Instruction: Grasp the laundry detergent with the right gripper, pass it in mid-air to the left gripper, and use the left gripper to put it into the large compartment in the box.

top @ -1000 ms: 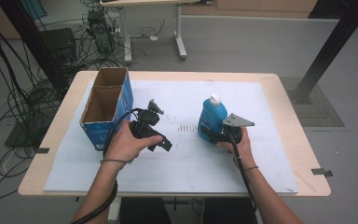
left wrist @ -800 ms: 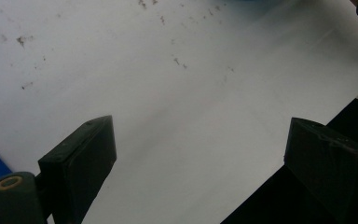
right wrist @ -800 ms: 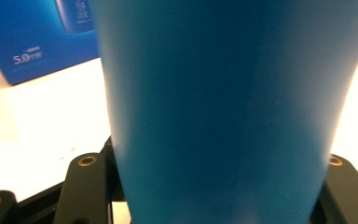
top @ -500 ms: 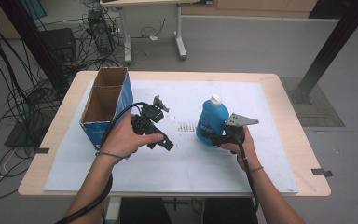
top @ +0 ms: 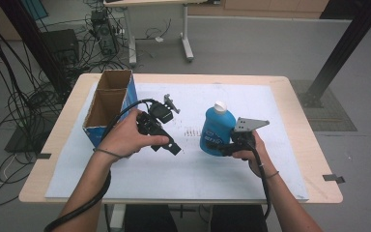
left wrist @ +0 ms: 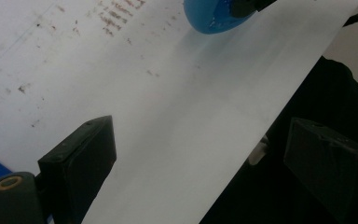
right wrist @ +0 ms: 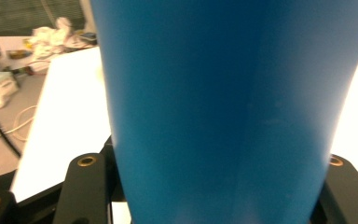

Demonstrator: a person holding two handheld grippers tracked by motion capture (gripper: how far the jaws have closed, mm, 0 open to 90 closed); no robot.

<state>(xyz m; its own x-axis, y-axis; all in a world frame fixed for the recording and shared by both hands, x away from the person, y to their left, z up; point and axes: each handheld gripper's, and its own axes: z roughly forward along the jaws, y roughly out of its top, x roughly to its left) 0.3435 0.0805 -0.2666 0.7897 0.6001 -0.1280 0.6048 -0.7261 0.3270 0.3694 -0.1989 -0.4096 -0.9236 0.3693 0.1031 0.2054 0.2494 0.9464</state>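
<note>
Grey floor strewn with cables surrounds the bench [top: 299, 96], whose top carries a white sheet. Near the sheet's middle a blue bottle [top: 217, 129] with a white cap stands roughly upright, its long axis close to vertical and the cap pointing up, perhaps leaning a little toward the far edge. The right hand-held gripper [top: 224, 149] comes at the bottle from the person's side and slightly from the right, low on its body; in the right gripper view the blue body [right wrist: 223, 112] sits between the two black jaws, which press on its flanks, so it appears to be pinching the bottle near the base. The left hand-held gripper [top: 174, 147] lies well to the bottle's left, jaws spread and holding nothing, angled down toward the sheet, with the bottle's base [left wrist: 214, 18] far ahead of it. An open cardboard box [top: 107, 104] stands at the sheet's left edge, so any carry there would likely run leftward past the idle hand.
</note>
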